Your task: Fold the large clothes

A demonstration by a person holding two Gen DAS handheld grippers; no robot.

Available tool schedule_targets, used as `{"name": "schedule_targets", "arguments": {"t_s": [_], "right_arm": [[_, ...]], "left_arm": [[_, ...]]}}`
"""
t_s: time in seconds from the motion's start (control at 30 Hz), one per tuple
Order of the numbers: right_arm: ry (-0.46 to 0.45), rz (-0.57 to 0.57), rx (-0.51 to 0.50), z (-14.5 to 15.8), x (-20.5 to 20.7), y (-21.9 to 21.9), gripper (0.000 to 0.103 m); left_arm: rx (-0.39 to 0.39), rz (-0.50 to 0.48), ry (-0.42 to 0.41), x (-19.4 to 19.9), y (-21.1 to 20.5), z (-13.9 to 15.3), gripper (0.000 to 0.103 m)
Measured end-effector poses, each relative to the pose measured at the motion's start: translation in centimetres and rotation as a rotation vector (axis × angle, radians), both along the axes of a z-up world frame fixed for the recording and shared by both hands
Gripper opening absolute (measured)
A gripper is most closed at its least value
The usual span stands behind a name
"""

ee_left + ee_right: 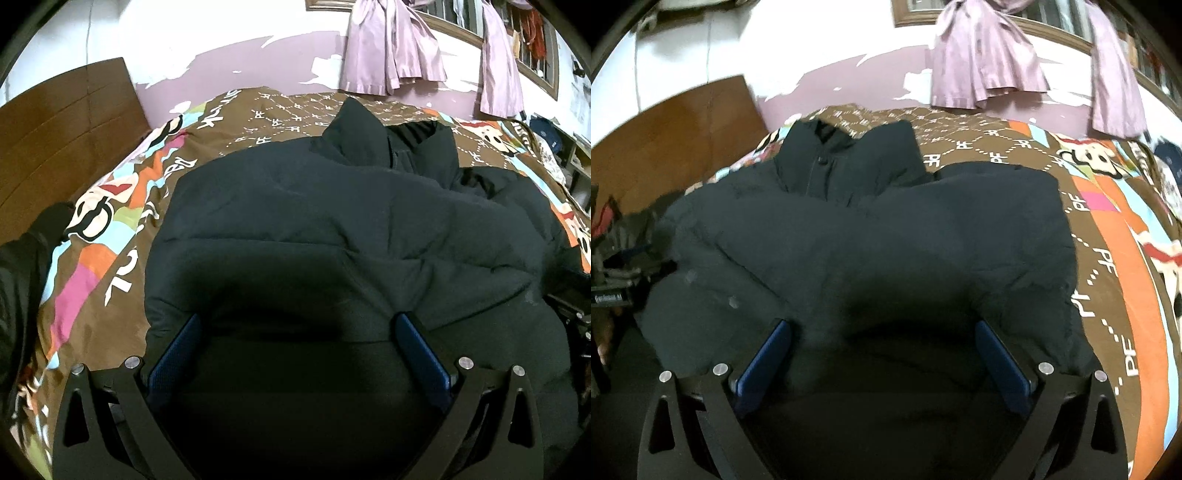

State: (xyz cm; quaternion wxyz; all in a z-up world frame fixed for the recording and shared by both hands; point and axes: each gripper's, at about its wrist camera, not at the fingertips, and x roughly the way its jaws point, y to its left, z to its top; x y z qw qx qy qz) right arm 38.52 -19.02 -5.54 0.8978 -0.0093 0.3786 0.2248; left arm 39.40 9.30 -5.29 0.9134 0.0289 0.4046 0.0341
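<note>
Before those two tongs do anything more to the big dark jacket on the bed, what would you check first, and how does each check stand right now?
1. Left tongs open: ok, fingers spread wide over the jacket.
2. Right tongs open: ok, also spread wide.
3. Fabric between the fingers: cannot tell; the hem below them is in deep shadow.
4. Jacket lying on the bedspread: ok, collar at the far end, hem nearest the tongs.
5. Sleeves folded in: ok, it seems; padded panels overlap across the front, though the wrinkles blur their edges.
6. Room beyond the collar for folding away: ok, bare bedspread shows there.
</note>
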Motion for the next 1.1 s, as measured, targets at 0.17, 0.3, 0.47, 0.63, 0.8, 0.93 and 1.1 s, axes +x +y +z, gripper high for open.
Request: {"name": "schedule_targets", "arguments": {"t_s": [0.17, 0.3, 0.47, 0.63, 0.8, 0.93, 1.1], "right_arm": [[0.021, -0.043, 0.038, 3.9, -1.8, -0.8, 0.100], [0.034, -0.059, 0.021, 9.0, -4.2, -1.3, 0.100], [0.036, -0.058, 0.003, 16.3, -8.2, -1.9, 0.101], [0.041, -0.053, -0.009, 23.7, -12.2, -2.1, 0.102], [0.027, -0.035, -0.050, 29.8, -13.3, -0.6, 0.103], [0.044, -0.064, 0.014, 31.5, -10.1, 0.7, 0.103], [0.033, -0.176, 0.085, 29.6, -3.5, 1.8, 0.103]], "left_arm": [[0.026, -0.014, 0.070, -0.1, -0.6, 2.1, 0.102], [-0.028, 0.000, 0.077, -1.5, -0.7, 5.2, 0.102], [-0.099, 0.000, 0.041, -5.5, -1.4, 12.0, 0.102], [-0.126, 0.005, 0.014, -10.1, -1.9, 19.1, 0.102], [-0.125, 0.031, -0.028, -14.8, -2.0, 25.9, 0.102], [-0.092, 0.048, -0.057, -16.2, -1.4, 30.8, 0.102], [-0.047, 0.101, -0.069, -13.1, -1.0, 32.2, 0.102]]}}
